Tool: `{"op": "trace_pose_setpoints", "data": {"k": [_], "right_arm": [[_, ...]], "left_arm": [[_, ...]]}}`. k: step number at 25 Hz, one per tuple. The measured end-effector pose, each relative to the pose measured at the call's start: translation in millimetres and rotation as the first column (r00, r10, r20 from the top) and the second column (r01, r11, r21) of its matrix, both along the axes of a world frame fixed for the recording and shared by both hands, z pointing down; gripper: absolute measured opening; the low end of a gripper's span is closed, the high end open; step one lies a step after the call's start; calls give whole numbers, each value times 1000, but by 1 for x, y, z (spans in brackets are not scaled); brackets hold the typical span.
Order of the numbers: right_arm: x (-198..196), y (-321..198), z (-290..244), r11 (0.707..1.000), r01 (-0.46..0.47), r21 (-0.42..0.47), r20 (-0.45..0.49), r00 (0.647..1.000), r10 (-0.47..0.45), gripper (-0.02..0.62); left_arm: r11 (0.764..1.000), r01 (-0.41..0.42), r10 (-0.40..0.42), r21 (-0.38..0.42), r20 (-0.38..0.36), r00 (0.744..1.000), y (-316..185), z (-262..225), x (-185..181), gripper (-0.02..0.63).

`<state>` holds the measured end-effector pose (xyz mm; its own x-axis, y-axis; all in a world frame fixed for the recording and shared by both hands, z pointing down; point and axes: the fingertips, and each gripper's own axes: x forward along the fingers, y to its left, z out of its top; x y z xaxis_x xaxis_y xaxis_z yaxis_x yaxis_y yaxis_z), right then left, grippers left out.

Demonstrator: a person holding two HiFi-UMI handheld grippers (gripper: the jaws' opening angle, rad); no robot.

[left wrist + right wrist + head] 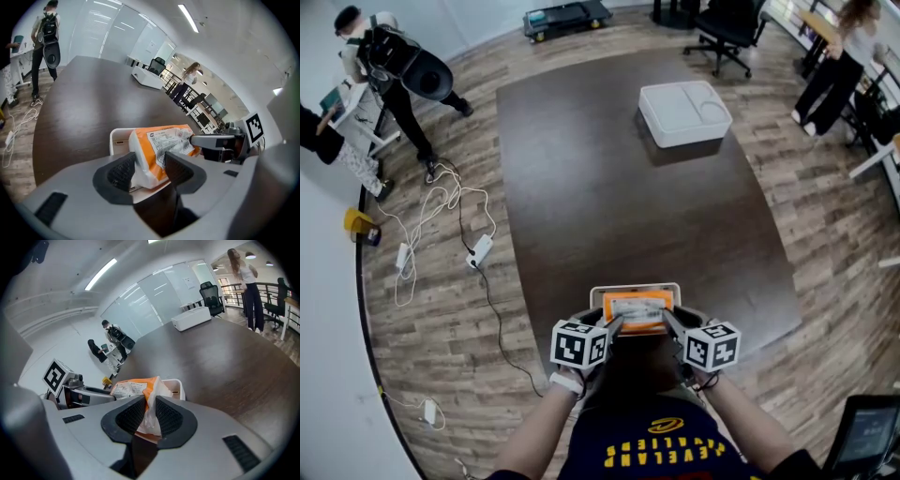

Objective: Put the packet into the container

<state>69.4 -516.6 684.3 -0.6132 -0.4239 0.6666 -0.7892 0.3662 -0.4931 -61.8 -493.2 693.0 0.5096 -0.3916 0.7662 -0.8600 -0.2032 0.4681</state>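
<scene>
An orange packet point(637, 310) is held by its two ends over a white container point(635, 288), which is set at the near edge of a dark table point(609, 197). Only the head view gives the layout. The left gripper point(614, 328) and the right gripper point(667, 324) are brought in from either side. The container's near part is covered by the packet, while its far rim is left bare. A white box point(683, 112) is seen far across the table, well apart from the container. Cables point(431, 225) are strewn on the wood floor point(441, 319) to the left.

How the jaws stand is shown only in the gripper views. In the left gripper view the packet's white-edged end is clamped between the jaws, which are kept fairly wide by the bulk of that end. The printed label on the packet's top face can be made out there, and the tip of the right gripper is seen at the far end. In the right gripper view the jaws are drawn almost together on the thin crimped seam of the other end. The container's rim is seen just behind the packet in both of these views.

Whether the packet's underside touches the container's floor cannot be told from any view.
</scene>
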Motion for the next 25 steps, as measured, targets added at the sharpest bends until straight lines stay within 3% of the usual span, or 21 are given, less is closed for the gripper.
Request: {"op": "trace_pose_setpoints", "data": {"k": [12, 25], "right_arm": [[-4, -4, 15, 999, 31, -19, -104, 994, -32, 75], [1, -10, 21, 1000, 6, -24, -123, 992, -9, 77]], "left_arm": [[999, -44, 46, -26, 98, 994, -1, 12, -1, 204], [999, -41, 41, -2, 95, 995, -7, 12, 3, 204]]}}
